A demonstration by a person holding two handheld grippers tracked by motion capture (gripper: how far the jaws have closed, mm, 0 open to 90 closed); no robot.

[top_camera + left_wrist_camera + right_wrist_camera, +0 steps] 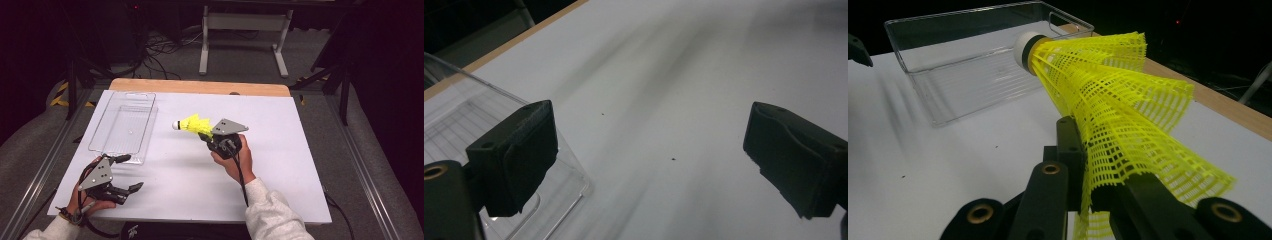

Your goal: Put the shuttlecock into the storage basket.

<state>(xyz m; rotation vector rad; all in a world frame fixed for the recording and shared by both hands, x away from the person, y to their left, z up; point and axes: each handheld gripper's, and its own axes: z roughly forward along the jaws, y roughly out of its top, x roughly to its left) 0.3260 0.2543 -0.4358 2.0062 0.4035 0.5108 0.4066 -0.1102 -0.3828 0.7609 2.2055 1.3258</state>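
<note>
Right gripper [204, 135] is clamped on the yellow shuttlecock [192, 123], and its 2 jaws are pressed together on the net skirt. In the right gripper view, the skirt [1128, 115] is squashed flat between the jaws, and the white cork tip [1024, 49] is pointed away from the gripper, toward the clear plastic tray [973, 75]. The shuttlecock is held up off the white table [280, 165]. Left gripper [127, 172] is kept wide open with nothing in it, just beside the tray's near corner [574, 180].
</note>
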